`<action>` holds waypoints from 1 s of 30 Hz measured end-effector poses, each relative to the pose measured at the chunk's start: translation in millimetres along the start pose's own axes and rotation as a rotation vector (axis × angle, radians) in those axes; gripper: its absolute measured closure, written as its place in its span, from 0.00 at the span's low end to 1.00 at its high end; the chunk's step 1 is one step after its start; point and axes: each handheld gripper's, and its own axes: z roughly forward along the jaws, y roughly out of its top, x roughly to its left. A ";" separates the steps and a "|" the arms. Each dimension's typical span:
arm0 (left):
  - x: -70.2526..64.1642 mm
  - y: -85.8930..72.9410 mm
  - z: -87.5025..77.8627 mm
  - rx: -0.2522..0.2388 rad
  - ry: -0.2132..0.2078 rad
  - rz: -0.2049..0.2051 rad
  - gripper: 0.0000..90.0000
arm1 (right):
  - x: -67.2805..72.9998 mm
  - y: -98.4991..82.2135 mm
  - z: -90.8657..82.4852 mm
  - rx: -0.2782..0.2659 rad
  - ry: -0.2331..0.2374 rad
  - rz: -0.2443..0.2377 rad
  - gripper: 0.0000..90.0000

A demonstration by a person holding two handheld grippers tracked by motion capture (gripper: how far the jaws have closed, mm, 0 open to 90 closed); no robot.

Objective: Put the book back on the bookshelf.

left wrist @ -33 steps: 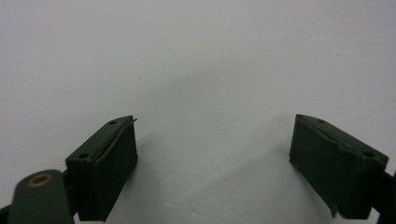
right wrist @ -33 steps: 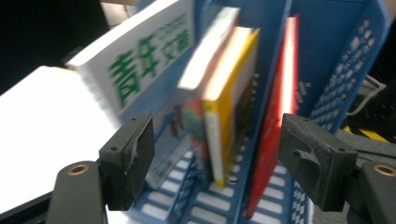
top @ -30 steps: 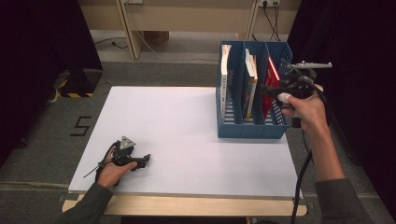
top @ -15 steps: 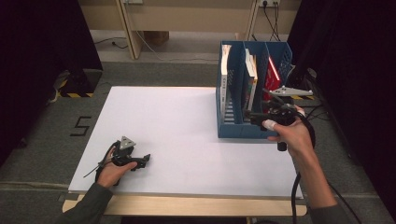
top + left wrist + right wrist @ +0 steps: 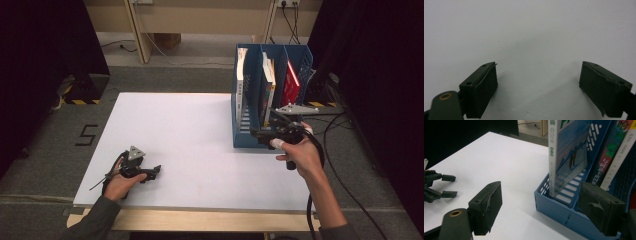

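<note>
high view: sitting up above the near edge of the desk (image 5: pixel 200 130), looking forward and down, taking in the whole top from pretty far back
left gripper view: riding on the left tool (image 5: pixel 134 170), staring along its jaws, super close to bare desk
right gripper view: riding on the right tool (image 5: pixel 272 131), facing the blue file rack (image 5: pixel 564 212) up close
shared: high and right views are both catching the rack, its books (image 5: pixel 567 157) and the left tool

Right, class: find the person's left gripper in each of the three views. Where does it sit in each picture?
High view: the left gripper is at lower left, in the person's hand, low over the white table.
Left gripper view: its own two black jaws rise from the bottom corners, wide apart.
Right gripper view: far off at the left edge, jaws apart.
Shared landmark: the white table beneath it.
</note>
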 end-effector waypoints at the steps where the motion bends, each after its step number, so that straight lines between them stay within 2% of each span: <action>1: 0.0 0.0 0.0 0.000 0.000 0.000 0.16 | 1.2 -2.3 1.7 0.002 0.001 0.000 0.23; 12: 0.1 0.0 0.0 0.000 -0.001 0.000 0.16 | 12.5 -28.5 22.5 0.022 0.046 0.015 0.23; 23: 0.2 0.0 -0.2 0.002 -0.001 0.000 0.16 | 25.9 -45.1 38.5 0.025 0.069 -0.008 0.23; 28: 0.2 0.1 -0.2 0.002 -0.002 -0.001 0.16 | 29.5 -54.6 45.9 0.026 0.087 0.012 0.22; 30: 0.3 0.0 -0.2 0.001 -0.003 -0.002 0.16 | 31.0 -58.0 49.1 0.046 0.098 0.022 0.21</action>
